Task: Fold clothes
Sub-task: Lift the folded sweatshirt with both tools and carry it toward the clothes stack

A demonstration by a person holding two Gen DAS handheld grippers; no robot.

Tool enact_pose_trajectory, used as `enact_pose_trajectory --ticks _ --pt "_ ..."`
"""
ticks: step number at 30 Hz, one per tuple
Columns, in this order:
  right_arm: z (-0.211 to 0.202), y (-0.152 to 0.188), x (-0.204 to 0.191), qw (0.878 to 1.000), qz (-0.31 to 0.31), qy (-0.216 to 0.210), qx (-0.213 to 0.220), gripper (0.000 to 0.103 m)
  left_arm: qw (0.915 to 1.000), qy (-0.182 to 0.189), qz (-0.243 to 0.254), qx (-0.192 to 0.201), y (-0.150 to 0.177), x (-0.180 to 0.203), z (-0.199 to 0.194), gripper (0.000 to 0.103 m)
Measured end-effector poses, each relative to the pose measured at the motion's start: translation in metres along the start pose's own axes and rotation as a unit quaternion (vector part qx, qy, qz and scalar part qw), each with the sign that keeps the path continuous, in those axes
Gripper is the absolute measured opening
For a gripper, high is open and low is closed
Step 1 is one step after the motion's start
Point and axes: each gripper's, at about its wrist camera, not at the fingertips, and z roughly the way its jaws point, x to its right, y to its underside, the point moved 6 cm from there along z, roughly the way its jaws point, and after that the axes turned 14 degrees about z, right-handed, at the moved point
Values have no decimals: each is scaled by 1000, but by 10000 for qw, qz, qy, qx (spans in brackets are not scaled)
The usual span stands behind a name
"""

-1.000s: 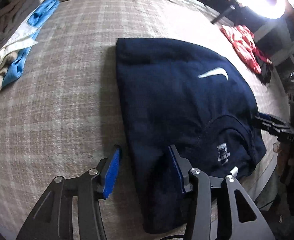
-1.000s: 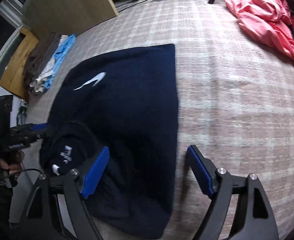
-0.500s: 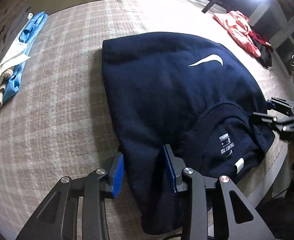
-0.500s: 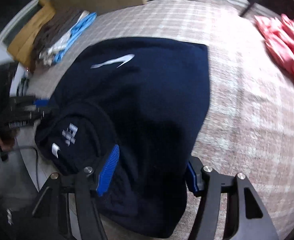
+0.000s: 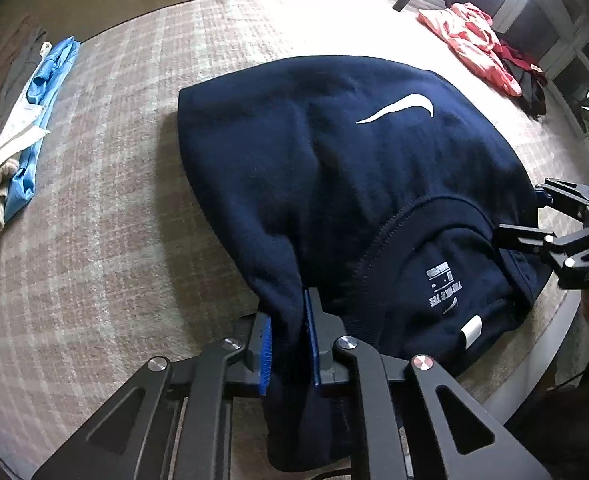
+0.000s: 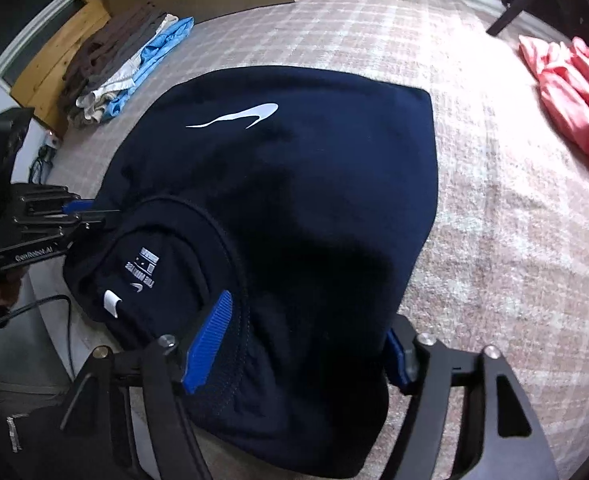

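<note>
Both grippers closed in since; left gripper (image 5: 288, 346) pinches navy shirt (image 5: 334, 184); right gripper (image 6: 302, 350) closing around it.

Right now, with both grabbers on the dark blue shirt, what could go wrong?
The left gripper is closing on a thin pinch of the navy shirt; it may slip out when lifted. The right gripper is also closing, jaws wide apart around a thick bunch by the collar, so it might grab extra layers and spoil the fold.
</note>
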Motion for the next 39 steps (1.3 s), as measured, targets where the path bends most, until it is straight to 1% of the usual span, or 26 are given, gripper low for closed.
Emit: enact_pose_trajectory --ticks 1,2,3,5,6,9,12,14,15,21,24,26,29,31,32,33,37,39 --pt "-1 1 0 10000 -77 44 31 50 10000 -18 43 -5 0 1 0 11" --pt "-1 2 0 9999 -100 -42 -6 39 10000 -23 64 -10 0 2 0 11" --pt "-1 3 1 9998 -48 -173 -64 32 10000 -22 73 -15 -1 3 1 11" --pt "0 2 3 9996 14 -267 -116 29 10000 2 57 -14 -1 3 1 10" --pt "-1 2 3 9993 46 -332 -138 26 10000 55 -8 7 -1 3 2 10" --pt "0 0 6 9975 292 -602 -231 20 9993 255 -254 61 1 -2 1 10" --pt "-4 -4 13 9922 671 -995 -344 18 9972 531 -502 162 2 -5 -2 9" --pt "-7 -6 18 9869 924 -1258 -419 18 9943 784 -653 315 1 -5 -9 9" --pt "-12 -8 17 9861 930 -1323 -385 18 9936 823 -670 395 -1 -4 -14 9" --pt "-40 -20 1 9845 834 -1538 -114 17 9917 834 -611 766 -9 -2 -44 9" --pt "-52 -29 -10 9829 750 -1681 -22 16 9911 752 -580 933 -15 -3 -69 9" --pt "-62 -34 -22 9826 618 -1748 56 16 9901 734 -526 1076 -6 -14 -85 9" --pt "-80 -47 -43 9788 532 -1966 203 16 9884 700 -457 1271 -3 -32 -103 9" --pt "-95 -55 -57 9767 457 -2071 318 16 9868 684 -443 1398 -7 -42 -117 8" --pt "-97 -62 -71 9757 419 -2119 364 16 9860 668 -440 1465 -9 -50 -123 8" --pt "-98 -69 -86 9747 381 -2166 409 16 9850 639 -451 1539 -9 -60 -133 8" --pt "-118 -98 -124 9730 157 -2194 700 16 9795 585 -504 1862 -11 -105 -171 8" --pt "-125 -116 -152 9720 40 -2183 873 16 9777 433 -369 2021 -17 -132 -194 8"
